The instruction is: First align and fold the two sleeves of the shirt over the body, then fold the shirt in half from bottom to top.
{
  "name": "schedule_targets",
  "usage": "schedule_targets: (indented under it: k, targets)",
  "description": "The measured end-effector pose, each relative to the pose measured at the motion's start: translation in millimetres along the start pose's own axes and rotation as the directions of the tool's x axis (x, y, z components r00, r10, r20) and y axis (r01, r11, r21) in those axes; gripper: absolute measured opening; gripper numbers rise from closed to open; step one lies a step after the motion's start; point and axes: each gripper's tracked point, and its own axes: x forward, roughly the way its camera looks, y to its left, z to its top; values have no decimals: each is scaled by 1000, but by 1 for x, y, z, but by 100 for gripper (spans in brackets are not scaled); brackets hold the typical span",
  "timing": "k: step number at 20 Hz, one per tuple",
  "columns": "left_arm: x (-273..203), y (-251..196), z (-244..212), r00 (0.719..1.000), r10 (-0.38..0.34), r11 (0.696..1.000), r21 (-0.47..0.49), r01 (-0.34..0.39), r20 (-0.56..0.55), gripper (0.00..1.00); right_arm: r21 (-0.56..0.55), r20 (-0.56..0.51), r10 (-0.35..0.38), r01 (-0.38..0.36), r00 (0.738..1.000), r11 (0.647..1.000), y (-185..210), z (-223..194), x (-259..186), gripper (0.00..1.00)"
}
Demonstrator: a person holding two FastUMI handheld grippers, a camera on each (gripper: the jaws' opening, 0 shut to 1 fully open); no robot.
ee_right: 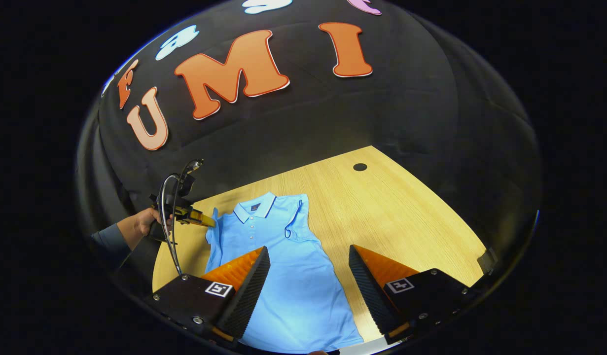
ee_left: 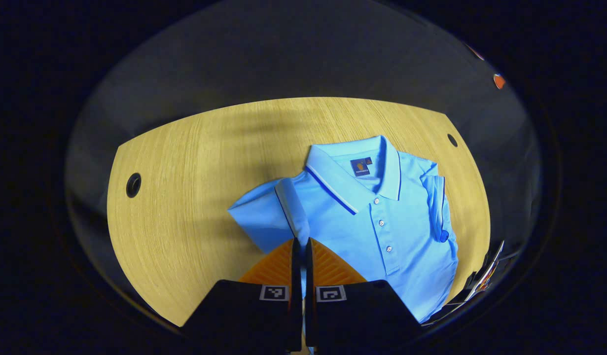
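A light blue polo shirt [ee_left: 382, 222] lies face up on the wooden table [ee_left: 185, 197], collar toward the far edge. My left gripper [ee_left: 302, 242] is shut on the striped hem of one sleeve [ee_left: 264, 217], which is raised and drawn toward the shirt's body. The other sleeve [ee_left: 437, 207] lies folded over the body. In the right gripper view, my right gripper [ee_right: 308, 264] hangs open above the shirt's [ee_right: 283, 256] lower half, nothing between its fingers. There the left gripper [ee_right: 212, 222] shows at the shirt's left shoulder, held by a hand [ee_right: 143, 222].
The table has round cable holes [ee_left: 133, 185] [ee_left: 452, 140] near its far corners, one of them seen as a hole [ee_right: 360, 167] in the right gripper view. Bare wood [ee_right: 407, 222] lies right of the shirt. The black booth wall stands behind the table.
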Motion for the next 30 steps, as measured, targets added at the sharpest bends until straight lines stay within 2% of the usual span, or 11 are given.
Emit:
schedule_targets:
  k: [3, 8, 11, 12, 15, 16, 17, 18, 20, 23, 30]
  targets:
    - [9, -33, -1, 996, -86, 996, 19, 86, -10, 10, -4, 5, -14, 14, 1000, 1000, 0, -3, -5, 97]
    - [23, -62, -19, 977, -206, 975, -93, 200, -61, 22, 23, 4, -49, 49, 999, 999, -5, -9, -15, 97]
    - [26, -82, -26, 950, -307, 939, -178, 293, -57, 25, 29, -12, -72, 73, 997, 997, -9, -18, -19, 97]
    - [24, -90, -26, 937, -345, 923, -201, 329, -50, 34, 32, -18, -74, 74, 997, 997, -8, -20, -20, 97]
    - [12, -103, -28, 905, -425, 882, -236, 408, -25, 45, 27, -30, -72, 73, 997, 997, 0, -25, -18, 97]
    - [13, -105, -31, 905, -425, 882, -231, 410, -18, 60, 21, -34, -72, 73, 997, 997, 1, -25, -18, 97]
    - [10, -103, -34, 912, -411, 891, -217, 399, -9, 66, 14, -35, -70, 71, 997, 997, 1, -24, -18, 97]
    - [9, -98, -37, 923, -385, 905, -197, 378, 3, 84, 7, -38, -70, 71, 997, 997, 1, -25, -17, 97]
    - [-5, -84, -47, 948, -317, 936, -151, 317, 26, 100, -11, -46, -56, 56, 997, 998, 2, -25, -14, 98]
    - [-35, -75, -64, 965, -250, 957, -133, 258, 75, 100, -42, -79, -19, 16, 997, 999, 5, -32, -10, 99]
    - [-106, -67, -122, 956, -212, 944, -211, 254, 201, 100, -79, -187, 55, -71, 981, 994, -1, -70, -18, 98]
